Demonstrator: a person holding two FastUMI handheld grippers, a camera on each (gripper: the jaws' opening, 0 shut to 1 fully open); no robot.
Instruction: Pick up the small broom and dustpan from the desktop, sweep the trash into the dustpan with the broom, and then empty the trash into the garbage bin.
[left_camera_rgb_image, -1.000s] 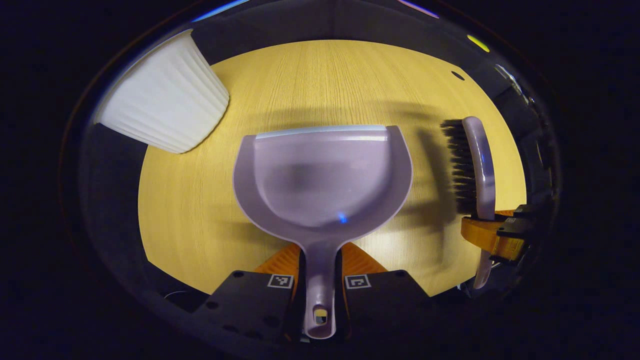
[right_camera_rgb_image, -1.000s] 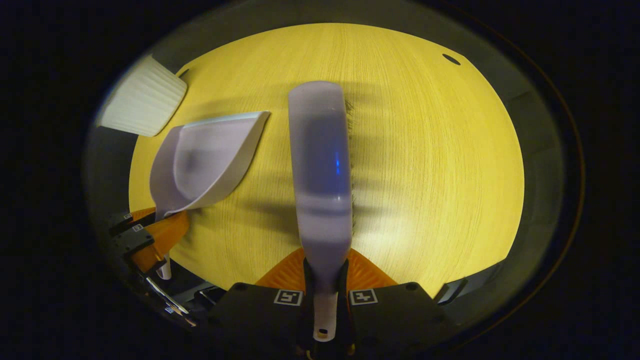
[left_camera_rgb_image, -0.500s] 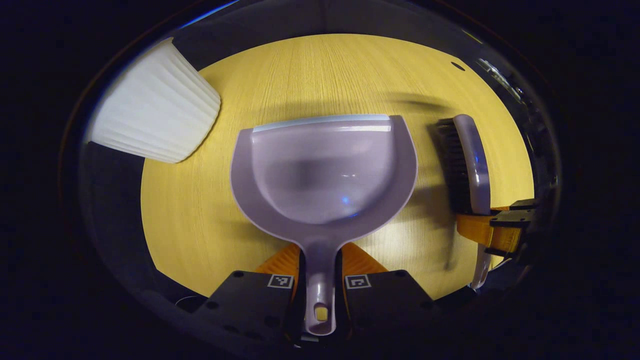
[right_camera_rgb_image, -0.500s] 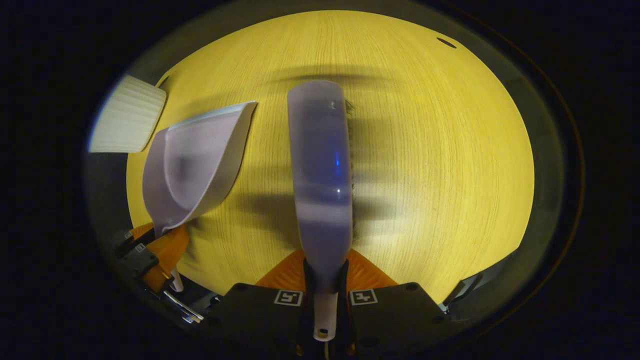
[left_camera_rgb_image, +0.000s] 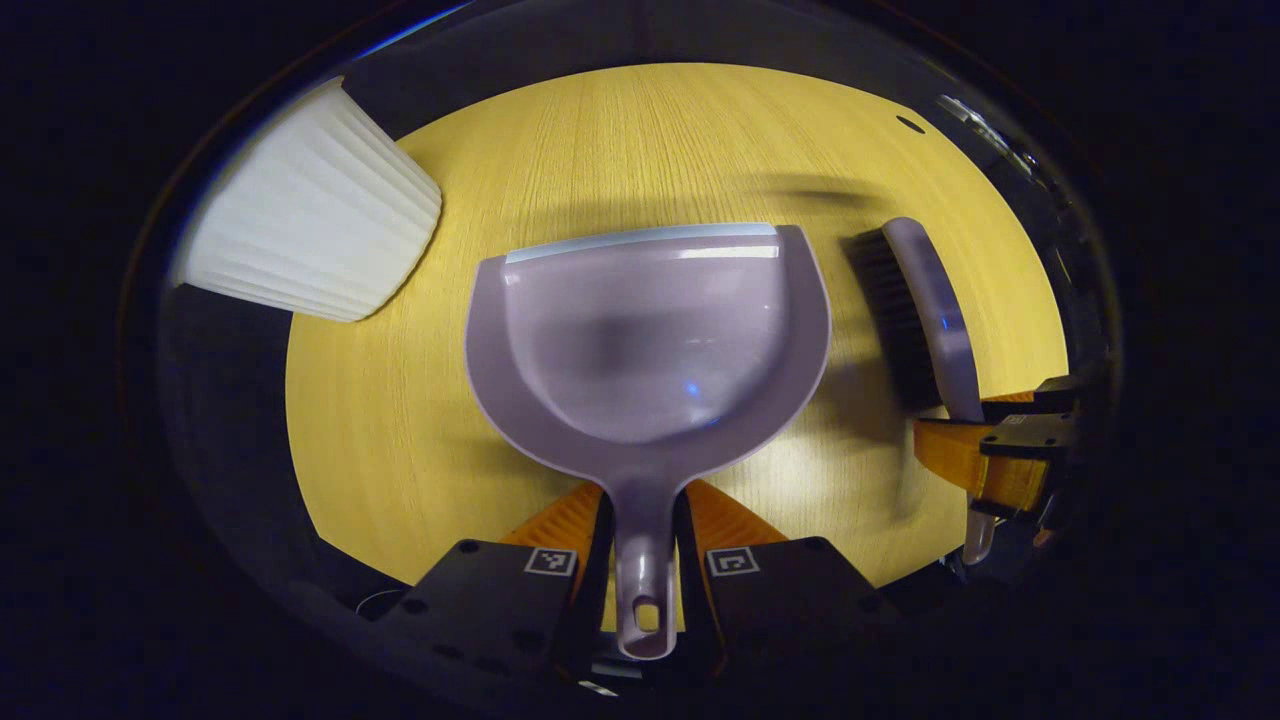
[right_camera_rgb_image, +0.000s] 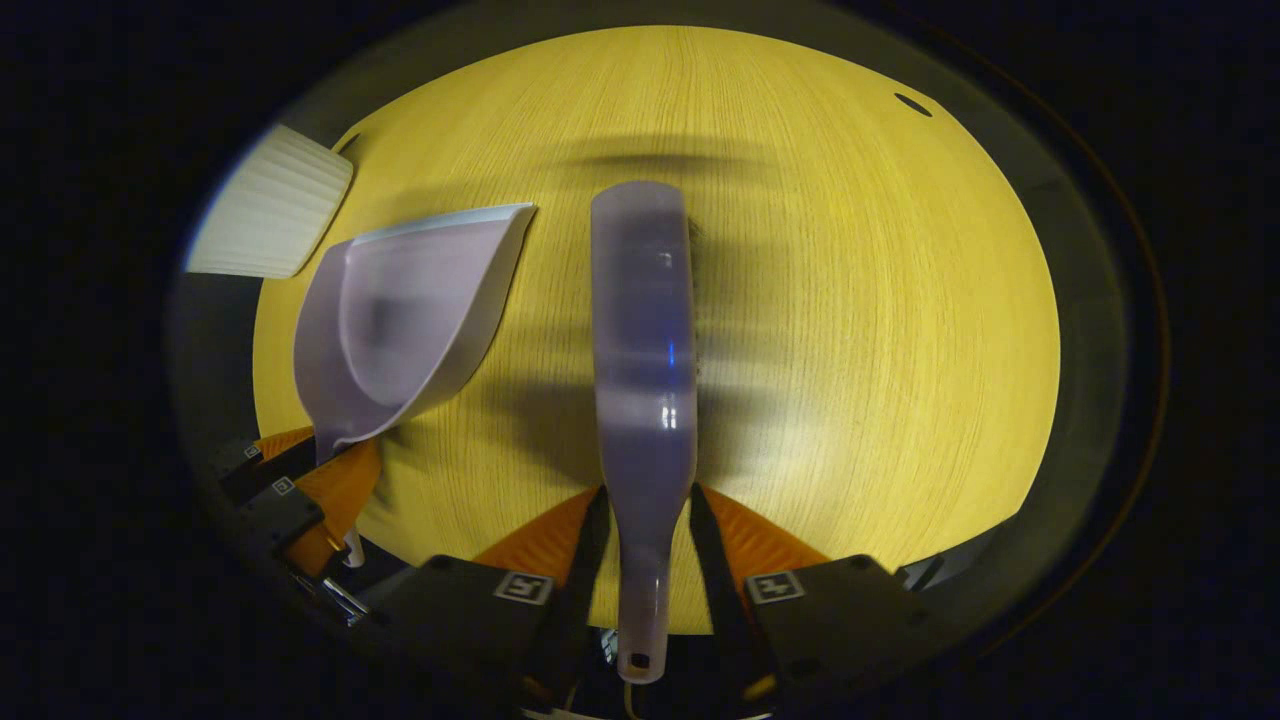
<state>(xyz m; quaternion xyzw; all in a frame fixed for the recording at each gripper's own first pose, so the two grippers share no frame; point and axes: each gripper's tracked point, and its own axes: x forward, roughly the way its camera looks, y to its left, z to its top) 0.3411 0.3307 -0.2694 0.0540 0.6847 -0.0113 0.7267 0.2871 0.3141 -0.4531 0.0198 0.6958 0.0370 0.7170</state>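
Both tools look released: left (left_camera_rgb_image: 642, 520) around dustpan (left_camera_rgb_image: 648, 340), right (right_camera_rgb_image: 645, 530) around broom (right_camera_rgb_image: 645, 330); bin (left_camera_rgb_image: 305, 235) near

My worktop under dim light

Pale yellow wood-grain worktop (right_camera_rgb_image: 850, 300) stretches before me, soft shadows across it, darkness beyond its edges.

The dustpan (left_camera_rgb_image: 645, 330) ahead of the left gripper looks like smooth, semi-glossy plastic with soft highlights. The broom (right_camera_rgb_image: 643, 340) ahead of the right gripper has a smooth, shiny plastic back; its bristles (left_camera_rgb_image: 890, 310) look dark, coarse and matt. The desk (right_camera_rgb_image: 850, 300) beneath shows fine, matt wood grain. The bin (left_camera_rgb_image: 300, 235), to the far left, looks like ribbed matt plastic.
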